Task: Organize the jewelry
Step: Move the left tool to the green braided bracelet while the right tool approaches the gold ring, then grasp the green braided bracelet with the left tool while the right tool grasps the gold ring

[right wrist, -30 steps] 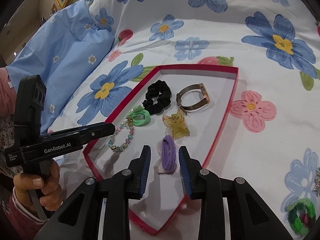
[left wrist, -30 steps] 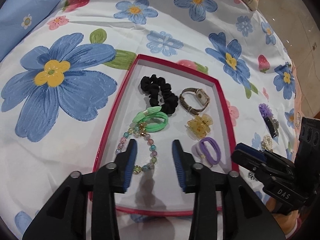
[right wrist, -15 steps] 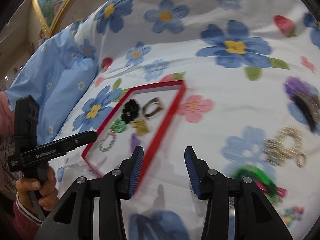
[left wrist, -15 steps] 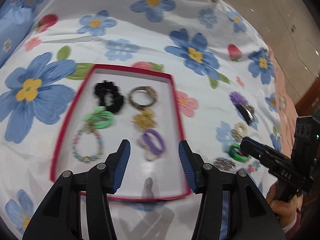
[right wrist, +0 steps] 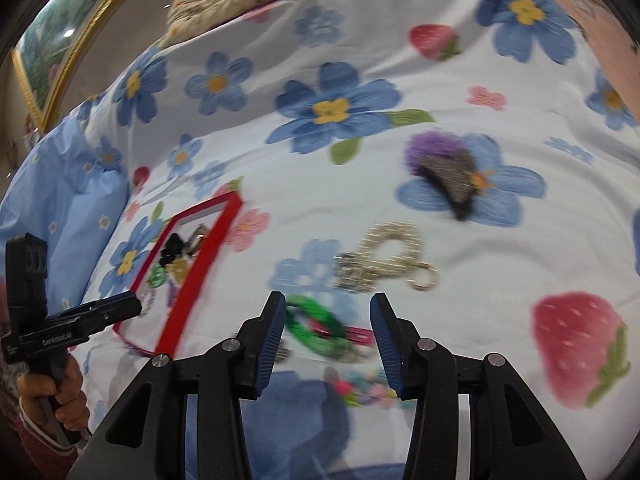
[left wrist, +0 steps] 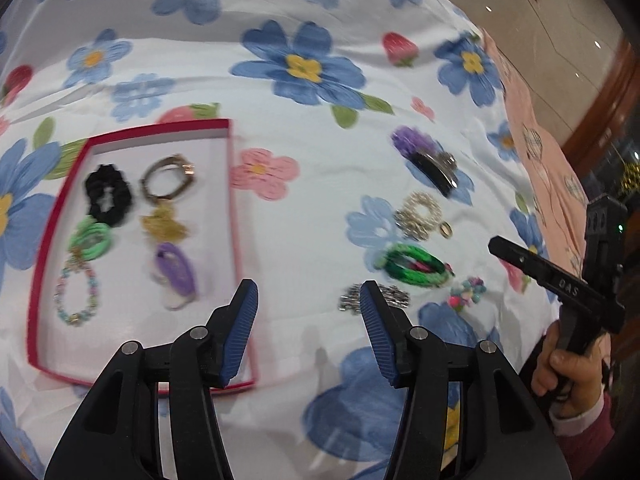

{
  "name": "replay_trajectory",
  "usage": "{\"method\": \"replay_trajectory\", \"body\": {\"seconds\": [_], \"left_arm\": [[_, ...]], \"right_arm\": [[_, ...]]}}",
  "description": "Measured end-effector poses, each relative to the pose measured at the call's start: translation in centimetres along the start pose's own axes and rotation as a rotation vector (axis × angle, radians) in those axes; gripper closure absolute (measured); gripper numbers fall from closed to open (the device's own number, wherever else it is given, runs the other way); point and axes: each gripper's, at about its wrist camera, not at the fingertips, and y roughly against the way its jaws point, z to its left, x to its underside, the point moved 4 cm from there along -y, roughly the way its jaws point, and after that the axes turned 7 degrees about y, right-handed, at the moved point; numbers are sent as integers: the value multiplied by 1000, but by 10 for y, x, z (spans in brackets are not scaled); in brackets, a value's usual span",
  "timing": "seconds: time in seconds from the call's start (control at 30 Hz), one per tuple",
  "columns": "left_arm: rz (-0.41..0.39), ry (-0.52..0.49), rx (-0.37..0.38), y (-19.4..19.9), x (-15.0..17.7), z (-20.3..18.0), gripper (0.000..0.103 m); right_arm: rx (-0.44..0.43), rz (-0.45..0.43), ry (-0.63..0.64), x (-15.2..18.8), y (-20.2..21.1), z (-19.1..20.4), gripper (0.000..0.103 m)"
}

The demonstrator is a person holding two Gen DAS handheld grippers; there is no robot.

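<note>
Both tools hang empty over the bed (right wrist: 440,208), jaws parted about halfway with nothing between them. Nearest the right tool (right wrist: 327,322) lies a small beaded bracelet (right wrist: 362,390), partly hidden under its jaws. Just beyond that is the green hair tie (right wrist: 316,322), which looks the likely next pick: lower the jaws to straddle one side of the loop, keep them clear of the pink clip touching it, and pinch without gathering the bedsheet. The left tool (left wrist: 308,322) hovers just right of the red tray's (left wrist: 236,216) near corner, with a silver chain piece (left wrist: 348,300) by its right finger. Farther off lie the pearl bracelet (right wrist: 390,248) and the purple hair clip (right wrist: 448,172). The tray, at left, already holds six pieces; bare space shows at its near end.
</note>
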Motion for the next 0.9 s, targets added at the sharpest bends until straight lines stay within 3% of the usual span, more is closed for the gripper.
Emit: {"method": "replay_trajectory", "body": {"seconds": [0.4,0.8,0.83,0.87,0.9], "left_arm": [[122,-145,38,-70,-4,-61,51],[239,-234,85,-128,-7,-78,51],[234,-236,88,-129,-7,-78,54],[232,-240,92,-130,-8,-79,65],[237,-247,100,-130,-7,-80,83]], "right_arm": [[42,54,-7,2,-18,-46,57],[78,142,58,-6,-67,-53,57],[84,152,65,-6,-72,-54,58],[90,159,70,-6,-77,-54,59],[96,162,76,-5,-79,-54,59]]}}
